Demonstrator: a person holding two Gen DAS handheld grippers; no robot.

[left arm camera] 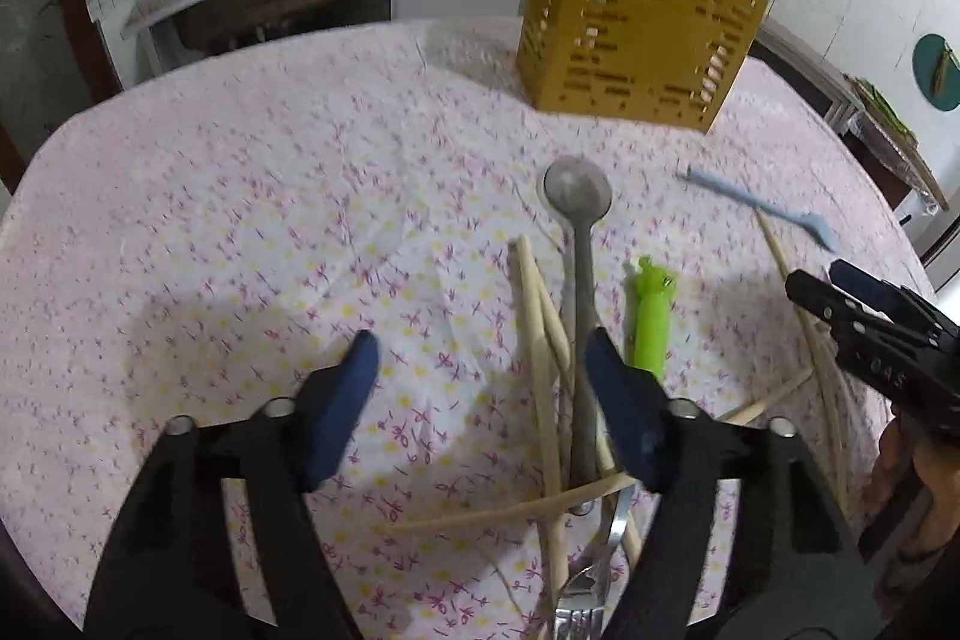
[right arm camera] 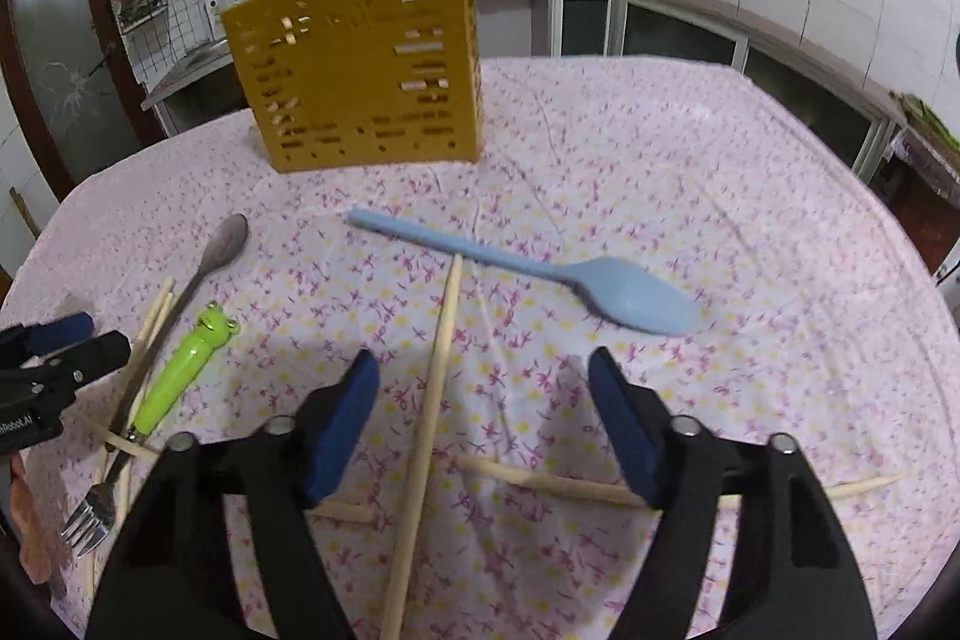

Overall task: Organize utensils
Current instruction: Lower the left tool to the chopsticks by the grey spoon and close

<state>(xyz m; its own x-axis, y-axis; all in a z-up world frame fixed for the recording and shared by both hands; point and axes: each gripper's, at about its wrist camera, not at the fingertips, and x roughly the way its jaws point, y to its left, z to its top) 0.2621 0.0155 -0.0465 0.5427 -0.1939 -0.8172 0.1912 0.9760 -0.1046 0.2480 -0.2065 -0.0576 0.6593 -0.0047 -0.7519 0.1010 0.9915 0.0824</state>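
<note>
Desk (right arm camera: pixel 750 196) filled both views, covered by a pale cloth printed with small pink and yellow flowers.

Yellow slotted utensil holder (right arm camera: pixel 360 58) stood upright toward the far side of the desk, two pale sticks rising out of its top. In the left wrist view the same holder (left arm camera: pixel 636 22) sat far right of centre.

Left tool (left arm camera: pixel 480 370) hung over the cloth with its jaws part open and nothing between the pads. Its right blue pad lay just beside the grey spoon's handle, contact not clear.

Right tool (right arm camera: pixel 483 382) likewise stood part open, nothing gripped. One long chopstick (right arm camera: pixel 435 376) ran up through the gap between its fingers, closer to the left one, lying flat on the cloth; pads not pressing on it.

Blue spoon (right arm camera: pixel 540 274) lay flat beyond the right tool, bowl to the right, handle pointing toward the holder; the chopstick's far tip met its handle.

Grey metal spoon (left arm camera: pixel 577 244) lay with its bowl away from the left tool, handle running back between crossed chopsticks (left arm camera: pixel 540 340).

Green frog-topped handle (left arm camera: pixel 651 316) lay just right of the grey spoon, near but apart.

Fork (right arm camera: pixel 93 517) lay at the near left edge of the right wrist view, tines toward the camera, among loose chopsticks.

More chopsticks lay crossed under the right tool.
</note>
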